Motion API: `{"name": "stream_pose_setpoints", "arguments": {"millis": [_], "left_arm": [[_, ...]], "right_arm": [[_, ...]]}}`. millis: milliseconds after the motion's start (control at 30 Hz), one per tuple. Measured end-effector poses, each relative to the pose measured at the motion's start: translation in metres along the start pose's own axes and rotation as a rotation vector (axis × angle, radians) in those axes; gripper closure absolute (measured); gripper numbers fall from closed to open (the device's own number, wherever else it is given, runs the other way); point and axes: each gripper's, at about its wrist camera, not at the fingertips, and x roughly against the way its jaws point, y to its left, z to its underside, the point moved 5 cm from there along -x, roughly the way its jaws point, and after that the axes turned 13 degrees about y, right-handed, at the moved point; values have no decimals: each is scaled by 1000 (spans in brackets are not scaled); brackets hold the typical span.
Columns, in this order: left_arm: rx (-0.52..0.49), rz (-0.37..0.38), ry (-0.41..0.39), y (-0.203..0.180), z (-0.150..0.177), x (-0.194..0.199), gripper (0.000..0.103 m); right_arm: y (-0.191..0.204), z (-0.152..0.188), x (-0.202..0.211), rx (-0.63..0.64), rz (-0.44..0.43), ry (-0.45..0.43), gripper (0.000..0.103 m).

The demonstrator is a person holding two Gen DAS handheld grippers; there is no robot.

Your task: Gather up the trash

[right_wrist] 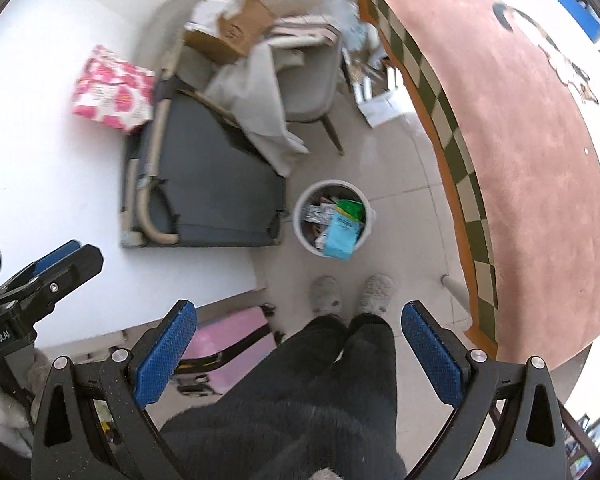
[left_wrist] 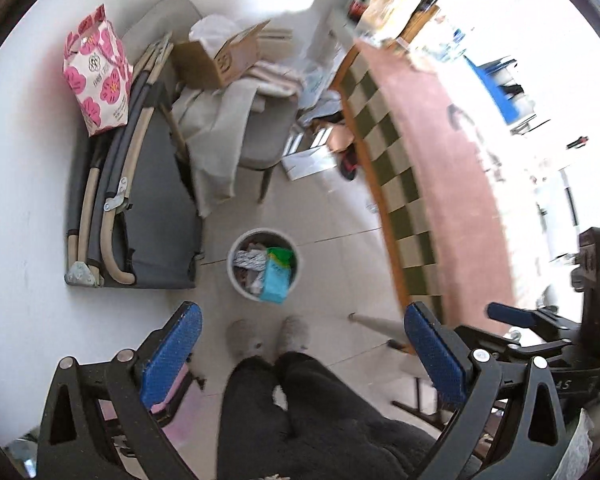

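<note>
White round bin (left_wrist: 236, 276) full | left fingers (left_wrist: 172, 356) released | right fingers (right_wrist: 168, 356) released

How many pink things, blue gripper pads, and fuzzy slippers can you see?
Pink things: 3 (flowered bag, tablecloth, pink case)
Blue pads on the right hand-held gripper: 2
Fuzzy slippers: 2
Total: 7

Round white waste bin (left_wrist: 263, 265) (right_wrist: 334, 218) upright on tiled floor, packed with crumpled wrappers, green packet (left_wrist: 281, 256) (right_wrist: 350, 208) at 1 o'clock, light-blue carton (left_wrist: 276, 281) (right_wrist: 342, 238) overhanging rim at 5 o'clock.
</note>
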Motion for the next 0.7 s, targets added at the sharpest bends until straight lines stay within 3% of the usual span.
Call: {"name": "stream_pose_setpoints", "arguments": {"millis": [300, 700], "left_arm": [[1, 71, -76, -18, 24, 56, 0], [19, 118, -115, -27, 38, 83, 0]], "right_arm": [[24, 31, 64, 62, -54, -65, 0], [37, 46, 100, 110, -71, -96, 0]]}}
